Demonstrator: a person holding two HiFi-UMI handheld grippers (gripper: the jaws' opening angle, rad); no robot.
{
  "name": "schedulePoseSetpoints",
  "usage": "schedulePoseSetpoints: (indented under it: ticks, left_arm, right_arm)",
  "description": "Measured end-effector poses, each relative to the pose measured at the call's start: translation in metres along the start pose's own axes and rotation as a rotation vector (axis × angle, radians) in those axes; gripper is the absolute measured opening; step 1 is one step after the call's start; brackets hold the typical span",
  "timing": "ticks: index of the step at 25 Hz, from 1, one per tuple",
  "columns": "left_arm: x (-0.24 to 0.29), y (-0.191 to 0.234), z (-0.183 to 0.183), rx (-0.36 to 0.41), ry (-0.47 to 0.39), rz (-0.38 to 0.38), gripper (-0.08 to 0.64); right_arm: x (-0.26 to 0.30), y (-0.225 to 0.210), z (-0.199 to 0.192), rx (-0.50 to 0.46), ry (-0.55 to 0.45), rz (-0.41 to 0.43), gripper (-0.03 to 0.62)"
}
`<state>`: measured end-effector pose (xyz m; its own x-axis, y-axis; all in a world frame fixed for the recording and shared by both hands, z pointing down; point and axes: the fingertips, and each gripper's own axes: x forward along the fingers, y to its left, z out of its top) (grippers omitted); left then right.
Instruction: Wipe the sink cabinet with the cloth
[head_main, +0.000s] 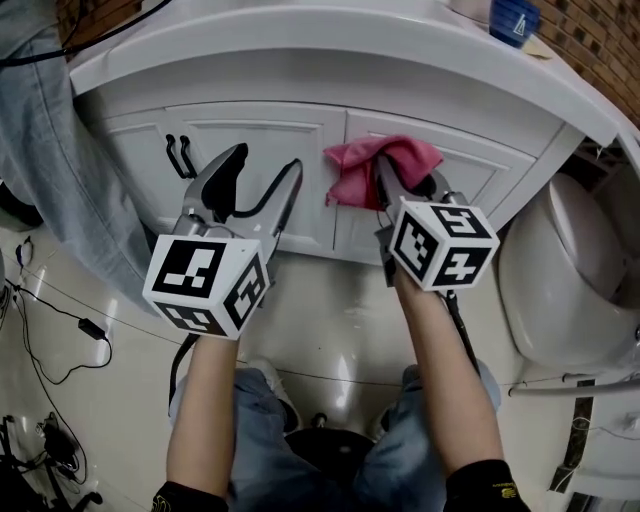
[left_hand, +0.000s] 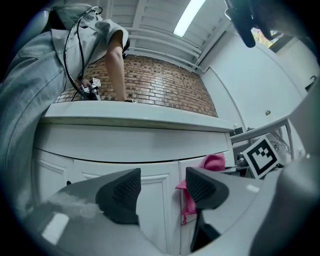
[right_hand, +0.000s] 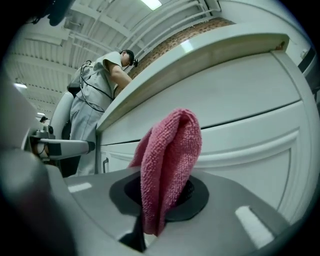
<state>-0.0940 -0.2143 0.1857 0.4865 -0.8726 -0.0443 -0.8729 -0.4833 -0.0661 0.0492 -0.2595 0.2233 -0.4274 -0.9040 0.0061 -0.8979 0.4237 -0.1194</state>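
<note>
The white sink cabinet (head_main: 270, 150) fills the upper head view, with panelled doors under a pale counter. My right gripper (head_main: 400, 185) is shut on a pink cloth (head_main: 375, 165) that is pressed against the top of the right door (head_main: 470, 175). In the right gripper view the cloth (right_hand: 167, 160) stands folded between the jaws, close to the door panel (right_hand: 250, 145). My left gripper (head_main: 262, 180) is open and holds nothing, just in front of the left door. Its view shows the jaws apart, the door (left_hand: 155, 200) between them and the cloth (left_hand: 210, 165) to the right.
Two black handles (head_main: 180, 155) hang on the far-left door. A white toilet (head_main: 570, 270) stands close on the right. A person in grey clothes (head_main: 60, 150) stands at the left of the cabinet. Cables (head_main: 50, 330) lie on the tiled floor. A blue container (head_main: 514, 20) sits on the counter.
</note>
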Motion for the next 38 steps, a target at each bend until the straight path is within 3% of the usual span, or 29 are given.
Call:
schedulePoseSetpoints:
  ticks: [6,12,14,17,19,25,28,31,34,38]
  left_arm:
    - [0.011,-0.015,-0.004,-0.004,0.006,-0.026,0.284]
    - [0.022,-0.034,-0.007,-0.008,0.019,-0.069,0.284]
    - [0.024,-0.039,-0.009,-0.011,0.020,-0.083,0.284]
    - [0.026,-0.043,-0.010,-0.008,0.021,-0.088,0.284]
    - [0.025,-0.042,-0.009,-0.008,0.020,-0.080,0.284]
    - [0.014,-0.025,-0.003,-0.012,0.006,-0.047,0.284]
    - [0.003,-0.014,0.004,-0.032,-0.022,-0.021,0.284]
    - [-0.005,-0.006,0.009,-0.040,-0.038,0.002,0.284]
    - [-0.009,0.006,0.007,-0.037,-0.032,0.024,0.284]
    - [-0.013,0.011,0.006,-0.042,-0.031,0.031,0.282]
  right_arm:
    - [-0.042,-0.068,0.007,-0.023,0.032,-0.115,0.054]
    - [-0.095,-0.142,0.011,0.118,0.009,-0.324,0.054]
    - [-0.106,-0.160,0.012,0.146,0.006,-0.357,0.057]
    - [-0.107,-0.161,0.011,0.051,0.030,-0.381,0.057]
    - [-0.101,-0.145,0.013,-0.005,0.027,-0.354,0.057]
    - [-0.047,-0.033,0.011,-0.009,-0.003,0.019,0.057]
    - [-0.019,0.020,-0.002,-0.012,0.013,0.156,0.057]
    - [0.000,0.060,-0.015,-0.053,0.040,0.238,0.057]
    - [0.016,0.066,-0.027,-0.060,0.070,0.201,0.055]
    - [0.011,0.019,-0.031,-0.029,0.122,0.012,0.054]
